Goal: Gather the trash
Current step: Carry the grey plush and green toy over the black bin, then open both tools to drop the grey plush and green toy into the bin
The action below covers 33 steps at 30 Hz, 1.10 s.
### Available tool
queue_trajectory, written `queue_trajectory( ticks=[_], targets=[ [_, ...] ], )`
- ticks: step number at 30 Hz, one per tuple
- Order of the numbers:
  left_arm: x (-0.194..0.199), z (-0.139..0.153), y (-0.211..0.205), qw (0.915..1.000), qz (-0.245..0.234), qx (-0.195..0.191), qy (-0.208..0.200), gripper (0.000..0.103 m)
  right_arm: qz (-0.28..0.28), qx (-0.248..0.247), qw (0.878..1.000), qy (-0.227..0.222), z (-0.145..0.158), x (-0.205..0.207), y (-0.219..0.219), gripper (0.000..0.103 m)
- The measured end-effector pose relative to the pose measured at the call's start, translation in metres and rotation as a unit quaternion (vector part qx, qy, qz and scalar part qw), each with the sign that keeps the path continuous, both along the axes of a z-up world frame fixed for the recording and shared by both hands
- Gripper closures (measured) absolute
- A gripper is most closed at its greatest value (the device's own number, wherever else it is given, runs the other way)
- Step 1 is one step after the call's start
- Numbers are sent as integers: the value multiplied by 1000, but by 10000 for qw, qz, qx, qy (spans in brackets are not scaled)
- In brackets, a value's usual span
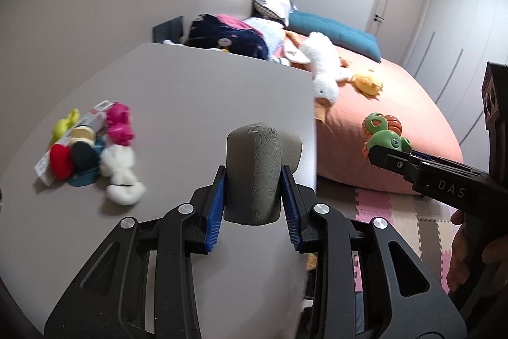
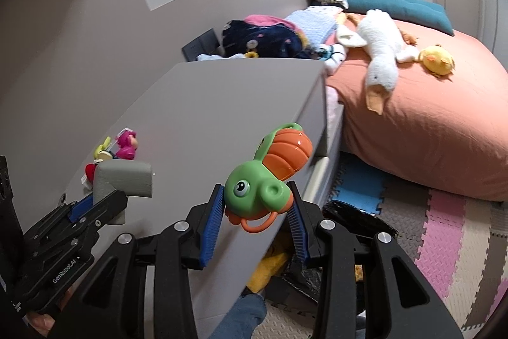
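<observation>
1. A cluster of small toys (image 1: 92, 145) lies on the worktop (image 1: 190, 91) near its left edge.
2. The bed (image 1: 397, 104) stands just beyond the worktop's right edge.
3. A plush goose (image 1: 324, 65) and a plush chick (image 1: 368, 81) lie on the bed, chick to the right.
4. Pillows (image 1: 333, 30) lie at the bed's far end.
5. Foam mats (image 1: 397, 212) cover the floor before the bed.

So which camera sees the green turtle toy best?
The right wrist view: the turtle toy fills the middle, clamped in the right gripper, eye and orange shell clear. The left wrist view shows it small, partly behind the gripper.
</observation>
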<state>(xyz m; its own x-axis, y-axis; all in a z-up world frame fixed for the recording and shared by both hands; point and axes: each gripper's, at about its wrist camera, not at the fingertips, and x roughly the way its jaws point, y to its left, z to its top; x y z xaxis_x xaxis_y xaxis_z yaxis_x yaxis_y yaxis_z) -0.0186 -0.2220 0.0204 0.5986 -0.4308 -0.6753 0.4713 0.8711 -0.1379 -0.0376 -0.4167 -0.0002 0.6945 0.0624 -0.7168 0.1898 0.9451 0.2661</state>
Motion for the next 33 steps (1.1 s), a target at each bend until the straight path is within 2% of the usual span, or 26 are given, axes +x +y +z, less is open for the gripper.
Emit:
queue_trajectory(
  ticks=[13, 26, 33],
  targets=[
    [-18, -9, -69, 9975, -677, 154, 120, 70, -622, 92, 9980, -37, -1, -41, -58, 62],
    [-25, -25, -127, 9907, -1284, 327, 311, 69, -1259, 97, 9920, 39, -8, -78, -116, 62],
    [-24, -41, -151, 9854, -1552, 495, 504, 69, -1485, 151, 9887, 151, -18, -85, -138, 62]
  ],
)
